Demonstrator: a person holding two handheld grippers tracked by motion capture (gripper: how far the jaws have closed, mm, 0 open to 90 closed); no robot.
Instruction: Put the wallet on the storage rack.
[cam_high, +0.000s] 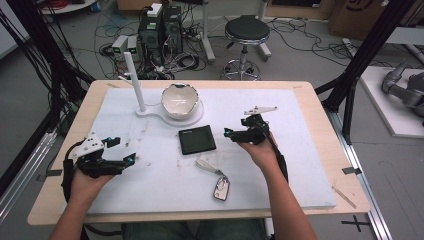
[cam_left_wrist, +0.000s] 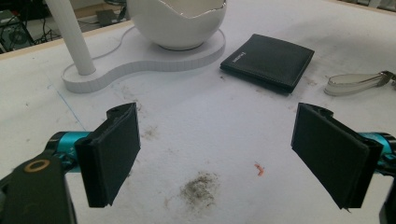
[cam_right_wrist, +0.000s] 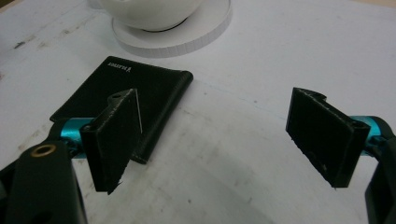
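Just right of the flat black leather wallet (cam_high: 197, 139), I hold my right gripper (cam_high: 239, 134) wide open, touching nothing; my left gripper (cam_high: 121, 159), well left of it, gapes empty too.

High view looks down from above; both gripper views sit low, close — sharing the wallet (cam_left_wrist: 268, 60).

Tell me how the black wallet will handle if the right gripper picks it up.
The wallet lies flat and thin, so the jaws probably need an edge. It's folded, so it may flop open. It looks light, likely sliding on the smooth board if pushed.
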